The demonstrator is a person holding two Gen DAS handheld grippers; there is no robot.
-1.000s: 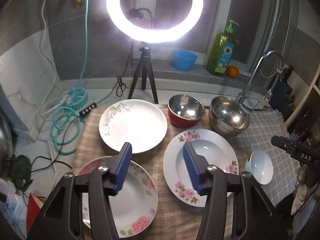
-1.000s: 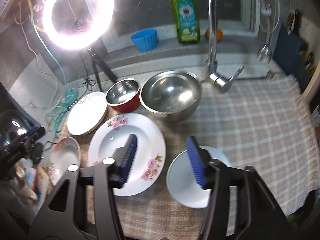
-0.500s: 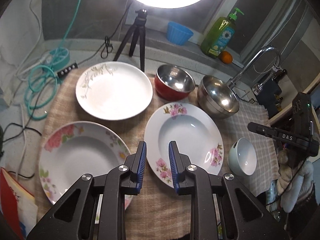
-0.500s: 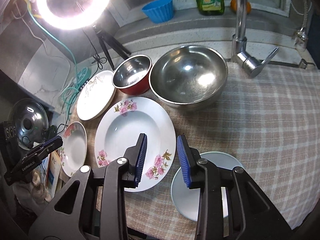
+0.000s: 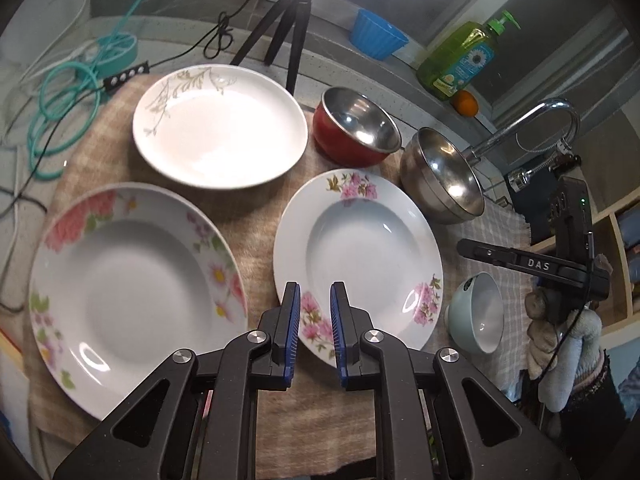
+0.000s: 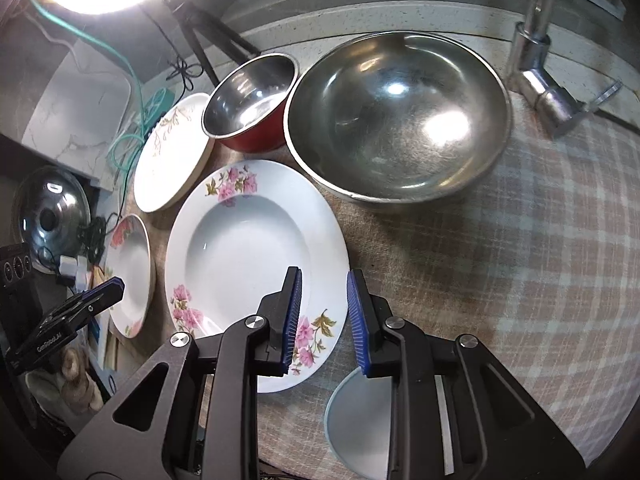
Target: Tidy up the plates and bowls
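A pink-flowered deep plate [image 5: 360, 248] [image 6: 244, 256] lies mid-cloth. A second flowered plate [image 5: 128, 288] [image 6: 132, 276] lies to its left, and a white plate with a gold leaf print [image 5: 220, 124] [image 6: 172, 156] behind. A red bowl with a steel inside [image 5: 356, 128] [image 6: 252, 108] and a large steel bowl [image 5: 440, 176] [image 6: 400, 116] stand at the back. A small pale blue bowl [image 5: 476, 312] [image 6: 360, 424] stands at the right. My left gripper [image 5: 314, 312] hovers over the pink plate's near rim, jaws narrowly apart, empty. My right gripper [image 6: 324, 304] hovers over that plate's right rim, narrowly open, empty.
A ring light on a tripod [image 5: 288, 20], a blue cup [image 5: 376, 38], a green soap bottle [image 5: 460, 60] and an orange [image 5: 466, 102] stand at the back. A faucet [image 6: 536, 48] rises at the right. Teal hose and cables [image 5: 68, 96] lie left. A pot lid [image 6: 48, 212] sits far left.
Both grippers' jaws have closed from wide open to a narrow gap. Both have moved forward and lower over the pink-flowered plate.
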